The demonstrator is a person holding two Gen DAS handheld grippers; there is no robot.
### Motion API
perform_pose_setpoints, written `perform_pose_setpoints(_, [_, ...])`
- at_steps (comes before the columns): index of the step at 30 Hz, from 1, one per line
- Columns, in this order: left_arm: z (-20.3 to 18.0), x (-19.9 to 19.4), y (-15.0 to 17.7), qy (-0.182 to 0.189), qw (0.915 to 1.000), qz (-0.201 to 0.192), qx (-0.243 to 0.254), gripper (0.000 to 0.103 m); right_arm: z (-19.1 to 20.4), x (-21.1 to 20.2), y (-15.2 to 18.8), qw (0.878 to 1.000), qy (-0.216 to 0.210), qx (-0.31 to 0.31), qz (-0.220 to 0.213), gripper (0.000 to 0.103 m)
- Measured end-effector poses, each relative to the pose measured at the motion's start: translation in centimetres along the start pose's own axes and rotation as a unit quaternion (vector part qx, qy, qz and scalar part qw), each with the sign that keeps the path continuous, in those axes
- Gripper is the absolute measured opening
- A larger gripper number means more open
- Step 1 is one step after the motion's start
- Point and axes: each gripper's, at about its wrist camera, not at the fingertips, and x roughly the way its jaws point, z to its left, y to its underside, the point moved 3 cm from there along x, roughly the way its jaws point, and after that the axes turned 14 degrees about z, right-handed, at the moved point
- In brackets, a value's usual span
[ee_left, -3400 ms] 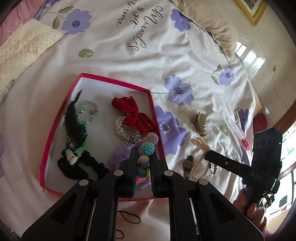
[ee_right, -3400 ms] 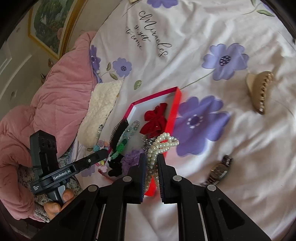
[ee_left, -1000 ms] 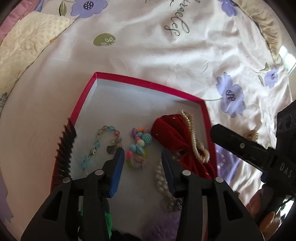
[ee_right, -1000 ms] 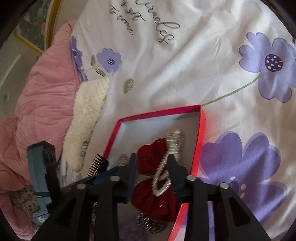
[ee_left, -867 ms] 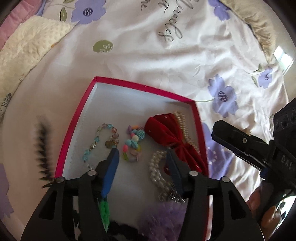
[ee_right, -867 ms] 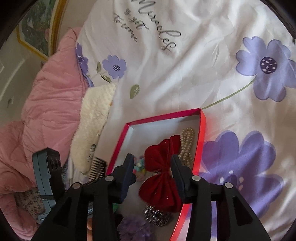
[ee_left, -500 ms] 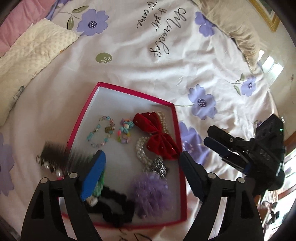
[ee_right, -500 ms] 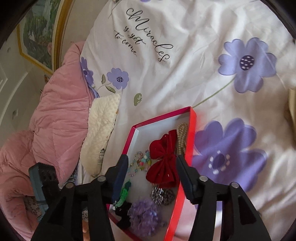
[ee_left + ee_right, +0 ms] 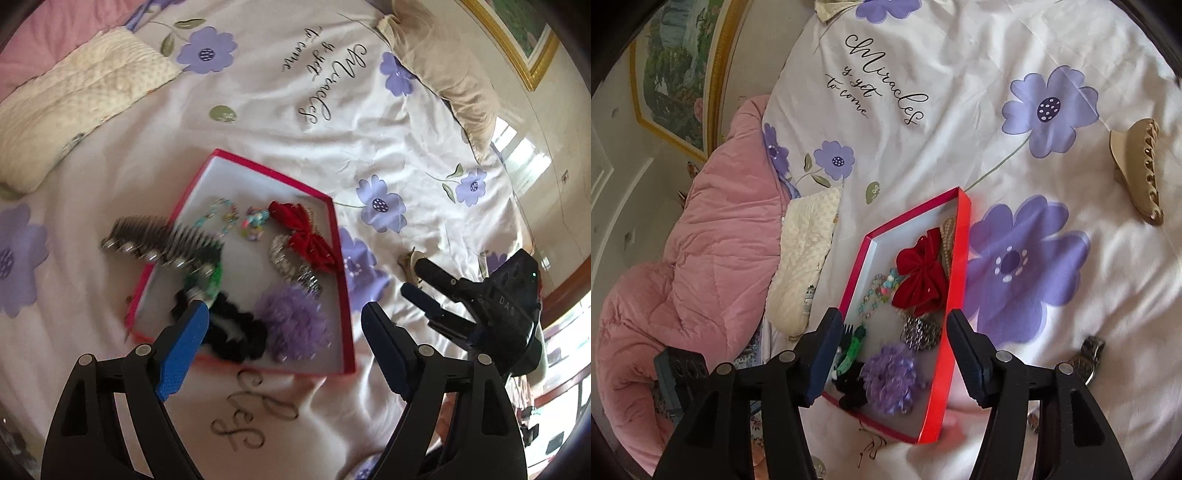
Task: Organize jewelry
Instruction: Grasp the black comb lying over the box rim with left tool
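Observation:
A red-rimmed box lies on the flowered bedsheet and holds a red bow, a purple pompom, a black scrunchie, bead bracelets, a pearl strand and a black comb clip across its left rim. The box, the bow and the pompom also show in the right wrist view. My left gripper is wide open and empty above the box's near end. My right gripper is wide open and empty above the box; it also shows in the left wrist view.
A beige claw clip lies on the sheet to the right of the box. A metal wristwatch lies near my right finger. A cream cushion and a pink quilt lie to the left, and a beige pillow at the back.
Both grippers let go of their beads and pearls in the box, opened wide and drew back and up. The colourful beads and the pearl strand now lie by the red bow.

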Motion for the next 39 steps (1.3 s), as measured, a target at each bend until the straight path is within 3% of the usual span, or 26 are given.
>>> perform_pose_setpoints(15, [5.0,-1.4,1.5,-0.019,0.9984,-0.007,-0.052,0.085,1.1,1.3,2.5,0.999,0.007,-0.017,0.029,0.062])
perform_pose_setpoints(25, [8.2,0.4,-0.8,0.02,0.9947,-0.002,-0.101,0.085,1.5,1.0,3.0,0.999,0.015,-0.026,0.029,0.062])
perform_pose_setpoints(29, [9.9,1.6,-2.5,0.052,0.9897,0.002,-0.133,0.085,1.7,1.0,3.1,0.999,0.018,-0.03,0.03,0.062])
perform_pose_setpoints(39, [12.0,4.1,-5.0,0.069,0.983,0.004,-0.17,0.085,2.2,1.9,3.3,0.998,0.027,-0.036,0.036,0.062])
